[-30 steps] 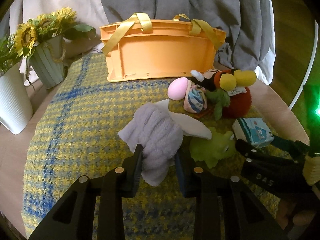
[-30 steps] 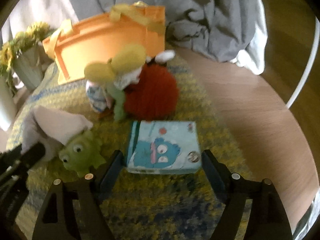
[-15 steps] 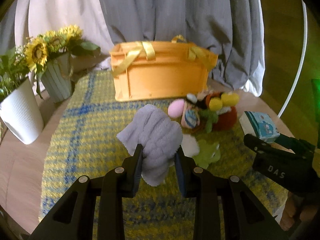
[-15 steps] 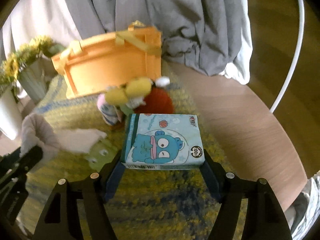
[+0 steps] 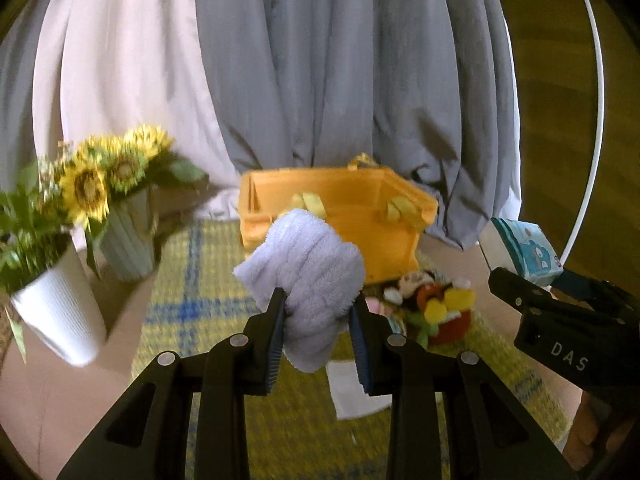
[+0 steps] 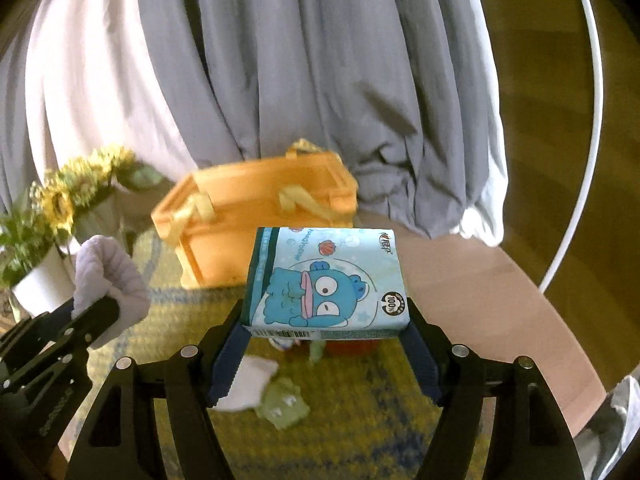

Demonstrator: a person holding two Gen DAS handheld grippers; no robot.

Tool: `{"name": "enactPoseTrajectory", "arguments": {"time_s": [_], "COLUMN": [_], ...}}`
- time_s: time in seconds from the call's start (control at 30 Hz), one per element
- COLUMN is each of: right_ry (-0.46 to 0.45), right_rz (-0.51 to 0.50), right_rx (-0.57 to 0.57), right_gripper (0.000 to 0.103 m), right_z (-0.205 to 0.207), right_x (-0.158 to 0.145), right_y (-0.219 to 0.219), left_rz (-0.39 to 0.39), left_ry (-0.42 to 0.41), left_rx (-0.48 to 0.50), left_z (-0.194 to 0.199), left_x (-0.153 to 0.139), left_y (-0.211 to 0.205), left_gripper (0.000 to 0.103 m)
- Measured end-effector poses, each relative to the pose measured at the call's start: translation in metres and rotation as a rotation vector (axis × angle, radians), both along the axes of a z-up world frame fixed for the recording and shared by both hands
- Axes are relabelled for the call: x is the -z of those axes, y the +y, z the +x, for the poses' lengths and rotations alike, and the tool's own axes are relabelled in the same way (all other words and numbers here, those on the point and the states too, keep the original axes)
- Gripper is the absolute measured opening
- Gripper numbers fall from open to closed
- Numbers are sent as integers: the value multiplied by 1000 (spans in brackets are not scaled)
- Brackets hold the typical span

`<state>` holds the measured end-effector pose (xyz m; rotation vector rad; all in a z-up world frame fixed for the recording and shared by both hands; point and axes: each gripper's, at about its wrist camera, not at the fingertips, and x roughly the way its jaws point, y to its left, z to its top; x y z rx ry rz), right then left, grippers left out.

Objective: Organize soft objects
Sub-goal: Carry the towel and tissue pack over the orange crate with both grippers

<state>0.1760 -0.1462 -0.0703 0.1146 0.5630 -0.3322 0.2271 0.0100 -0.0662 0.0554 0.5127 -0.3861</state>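
Above the mat [image 6: 360, 408], both tools loaded

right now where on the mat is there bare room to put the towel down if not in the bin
Bare checked mat lies between the sunflower vases and the orange bin. The mat's near strip, right of the green toy, is also bare. It is crowded at the plush pile in front of the bin.
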Motion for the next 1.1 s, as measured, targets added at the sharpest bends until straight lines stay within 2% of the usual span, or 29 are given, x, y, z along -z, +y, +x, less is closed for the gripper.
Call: {"name": "enactPoseTrajectory", "arguments": {"time_s": [0.37,0.67,0.9,1.1], "right_ry": [-88,-137,-118,-65], "right_rz": [-11,-24,-9,3], "right_rx": [-38,-84,-106,-108], "right_gripper": [73,73,73,73], "right_z": [36,88,140,180], "right_x": [-31,-47,-44,-29], "right_y": [5,0,-14,-28], "left_rz": [-32,-33,-17,-10], "left_ry": [-76,-144,-150,-116], "left_rx": [-26,-27,-6,13], "left_z": [36,84,129,165], "left_x": [-30,-46,-45,-34], "left_y": [3,-5,-18,-30], "left_gripper": [30,30,30,30]}}
